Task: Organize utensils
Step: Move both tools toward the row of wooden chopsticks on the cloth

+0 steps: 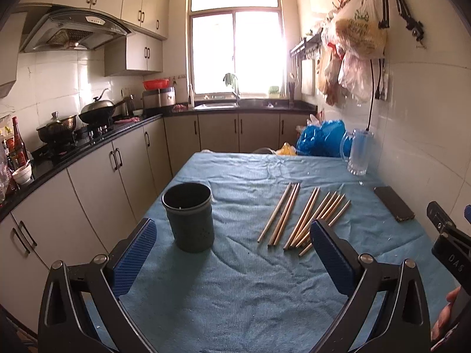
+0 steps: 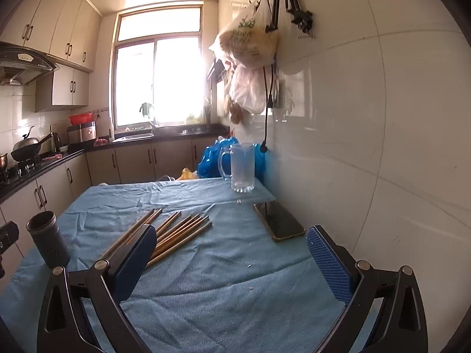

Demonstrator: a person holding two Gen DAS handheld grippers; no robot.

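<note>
Lying loose on the blue cloth [image 1: 235,294]: wooden chopsticks [image 1: 306,217], long axes running away from the grippers, right of the dark holder [image 1: 190,217]. Hovering spread and empty: left gripper [image 1: 232,259], right gripper [image 2: 232,253], the right nearer.

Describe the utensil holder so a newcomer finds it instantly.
Start at the table covered with a wrinkled blue cloth. On its cabinet-side edge, left of the loose wooden chopsticks, stands a dark grey cylindrical cup, upright and open-topped. It is the only dark, opaque vessel there; the clear glass mug sits by the wall.
</note>
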